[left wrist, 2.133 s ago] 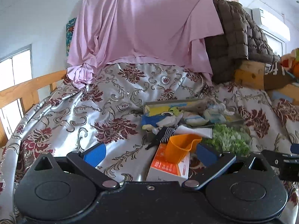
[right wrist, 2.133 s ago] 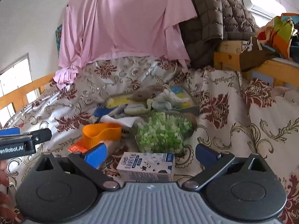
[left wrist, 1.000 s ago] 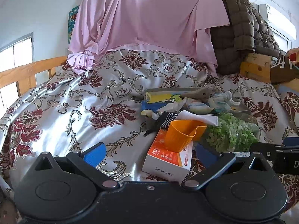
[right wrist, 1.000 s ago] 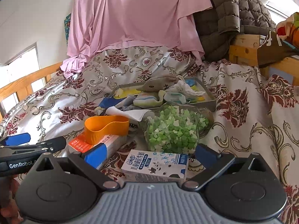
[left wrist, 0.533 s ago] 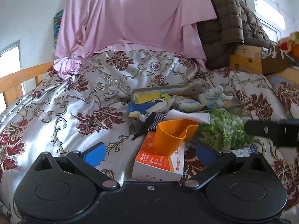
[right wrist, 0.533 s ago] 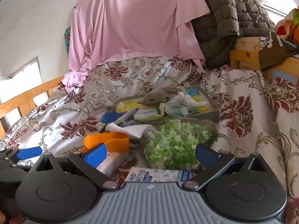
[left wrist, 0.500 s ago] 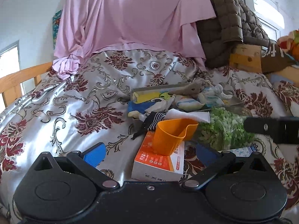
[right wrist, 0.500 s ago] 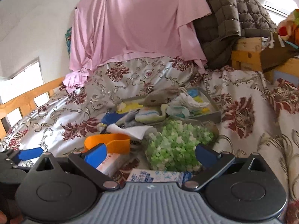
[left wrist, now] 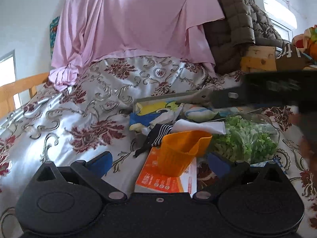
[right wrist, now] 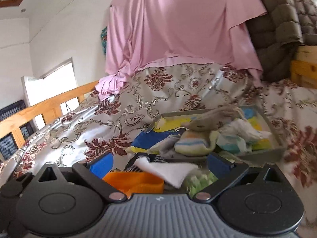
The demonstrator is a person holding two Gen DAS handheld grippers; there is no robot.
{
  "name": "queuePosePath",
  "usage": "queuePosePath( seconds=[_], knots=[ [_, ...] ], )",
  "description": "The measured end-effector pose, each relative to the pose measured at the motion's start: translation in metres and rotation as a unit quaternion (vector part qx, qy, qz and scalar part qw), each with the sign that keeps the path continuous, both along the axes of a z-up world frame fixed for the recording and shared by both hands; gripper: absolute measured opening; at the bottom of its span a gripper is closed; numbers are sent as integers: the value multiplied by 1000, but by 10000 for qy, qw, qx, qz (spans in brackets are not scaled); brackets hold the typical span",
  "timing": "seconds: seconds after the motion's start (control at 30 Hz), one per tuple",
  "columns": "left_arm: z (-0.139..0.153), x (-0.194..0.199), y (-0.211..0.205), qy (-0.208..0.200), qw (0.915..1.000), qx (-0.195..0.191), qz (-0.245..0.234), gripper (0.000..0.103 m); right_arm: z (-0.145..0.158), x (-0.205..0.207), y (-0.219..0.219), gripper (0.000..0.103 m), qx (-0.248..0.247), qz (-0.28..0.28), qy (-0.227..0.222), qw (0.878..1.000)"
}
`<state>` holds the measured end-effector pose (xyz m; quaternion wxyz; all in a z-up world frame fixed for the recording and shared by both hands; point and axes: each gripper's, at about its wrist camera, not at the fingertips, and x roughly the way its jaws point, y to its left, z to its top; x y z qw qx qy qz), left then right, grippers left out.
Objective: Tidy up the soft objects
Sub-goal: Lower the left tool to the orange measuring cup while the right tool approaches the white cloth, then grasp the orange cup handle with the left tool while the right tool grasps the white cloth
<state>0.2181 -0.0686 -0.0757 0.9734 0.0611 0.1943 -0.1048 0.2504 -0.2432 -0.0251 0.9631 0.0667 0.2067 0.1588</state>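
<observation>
A grey tray (right wrist: pixel 261 154) on the bed holds soft things: a grey plush toy (right wrist: pixel 210 122), a striped sock bundle (right wrist: pixel 190 144) and white cloths (right wrist: pixel 243 130). A white cloth (right wrist: pixel 168 170) and a black-and-white striped sock (left wrist: pixel 161 131) lie in front of the tray. My right gripper (right wrist: pixel 159 163) is open and empty, just above the white cloth. It crosses the left wrist view as a dark blur (left wrist: pixel 267 91). My left gripper (left wrist: pixel 158 160) is open and empty, hovering over an orange cup (left wrist: pixel 180 150) on an orange box (left wrist: pixel 164 178).
A clear container of green cubes (left wrist: pixel 245 138) sits right of the cup. A pink sheet (left wrist: pixel 138 23) and brown quilt (left wrist: pixel 237 31) hang behind. A wooden bed rail (right wrist: pixel 45 107) runs along the left. Floral bedspread (left wrist: pixel 69 119) lies to the left.
My right gripper has moved forward and left over the cup and white cloth, toward the tray. My left gripper has come slightly closer to the cup and box.
</observation>
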Motion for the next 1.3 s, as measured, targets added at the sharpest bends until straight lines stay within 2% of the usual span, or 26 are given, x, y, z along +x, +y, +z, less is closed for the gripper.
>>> queuePosePath(
  seconds=[0.17, 0.23, 0.3, 0.37, 0.6, 0.73, 0.83, 0.9, 0.93, 1.13, 1.3],
  knots=[
    [-5, 18, -5, 118, 9998, -12, -137, 102, -1, 40, 6, 102, -180, 290, 187, 9992],
    [-8, 24, -6, 167, 9997, -14, -159, 102, -3, 53, 9, 100, -296, 395, 268, 9984],
    [-10, 28, -6, 153, 9997, 1, -173, 102, -6, 59, 12, 92, -454, 443, 332, 9974],
    [-13, 31, -8, 125, 9998, 45, -161, 102, -10, 64, 15, 92, -599, 461, 387, 9964],
    [-15, 39, -18, 94, 9995, 208, -212, 96, -21, 68, 18, 89, -749, 525, 572, 9942],
    [-17, 43, -21, 177, 9992, 202, -283, 92, -25, 65, 24, 86, -1031, 475, 620, 9916],
    [-19, 44, -22, 220, 9992, 217, -247, 83, -27, 62, 24, 86, -1038, 423, 627, 9917],
    [-20, 42, -21, 233, 9993, 181, -210, 69, -27, 62, 24, 84, -1071, 420, 639, 9913],
    [-22, 41, -22, 248, 9993, 203, -193, 68, -28, 62, 24, 84, -1091, 416, 645, 9911],
    [-27, 39, -29, 229, 9983, 475, -253, 67, -30, 60, 24, 75, -1177, 332, 771, 9895],
    [-27, 45, -33, 268, 9980, 477, -302, 67, -30, 58, 28, 66, -1409, 242, 720, 9871]
  ],
)
